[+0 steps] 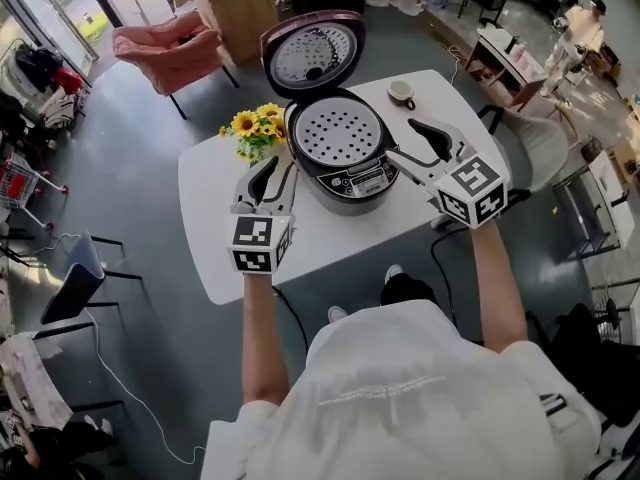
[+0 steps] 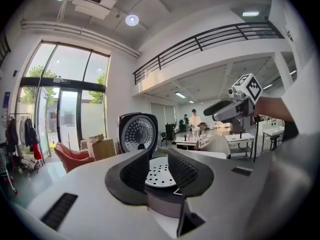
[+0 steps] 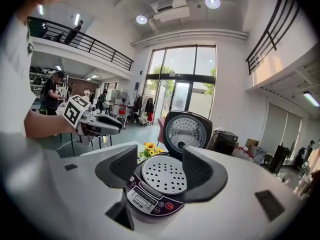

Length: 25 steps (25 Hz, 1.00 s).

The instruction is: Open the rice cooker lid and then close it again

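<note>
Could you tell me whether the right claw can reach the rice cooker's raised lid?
Probably yes: the right claw hangs open and empty beside the rice cooker, and the lid stands upright just beyond, with only a cup standing low nearby.
</note>
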Available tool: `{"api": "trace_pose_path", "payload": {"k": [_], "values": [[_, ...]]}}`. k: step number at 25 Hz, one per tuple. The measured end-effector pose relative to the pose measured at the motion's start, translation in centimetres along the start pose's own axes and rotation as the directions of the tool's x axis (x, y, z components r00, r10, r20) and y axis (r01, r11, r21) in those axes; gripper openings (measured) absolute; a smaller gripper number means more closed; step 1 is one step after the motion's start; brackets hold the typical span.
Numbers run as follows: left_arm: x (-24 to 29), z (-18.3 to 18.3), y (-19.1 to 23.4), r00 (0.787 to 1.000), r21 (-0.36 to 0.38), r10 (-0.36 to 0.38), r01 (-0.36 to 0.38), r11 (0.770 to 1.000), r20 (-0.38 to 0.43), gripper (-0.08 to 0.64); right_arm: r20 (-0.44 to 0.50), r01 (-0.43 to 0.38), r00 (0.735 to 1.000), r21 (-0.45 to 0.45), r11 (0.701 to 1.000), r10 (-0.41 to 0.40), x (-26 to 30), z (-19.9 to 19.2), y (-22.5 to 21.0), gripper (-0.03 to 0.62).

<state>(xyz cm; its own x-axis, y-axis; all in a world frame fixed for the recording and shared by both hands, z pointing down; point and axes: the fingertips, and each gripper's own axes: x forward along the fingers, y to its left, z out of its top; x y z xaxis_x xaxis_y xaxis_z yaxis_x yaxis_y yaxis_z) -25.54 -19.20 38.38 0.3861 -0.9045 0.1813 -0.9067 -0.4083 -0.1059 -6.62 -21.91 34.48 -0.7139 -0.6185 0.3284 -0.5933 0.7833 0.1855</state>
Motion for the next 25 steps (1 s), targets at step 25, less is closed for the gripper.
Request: {"api": "trace_pose_path", "payload": {"k": [25], "values": [[11.1,-3.4,7.4,0.985,-0.032,0.080,-0.086,0.996,-0.152,0.130,-0.100,-0.215,0.977,-0.478,0.852,0.190,20.5,9.4,-10.7,0.295]]}}
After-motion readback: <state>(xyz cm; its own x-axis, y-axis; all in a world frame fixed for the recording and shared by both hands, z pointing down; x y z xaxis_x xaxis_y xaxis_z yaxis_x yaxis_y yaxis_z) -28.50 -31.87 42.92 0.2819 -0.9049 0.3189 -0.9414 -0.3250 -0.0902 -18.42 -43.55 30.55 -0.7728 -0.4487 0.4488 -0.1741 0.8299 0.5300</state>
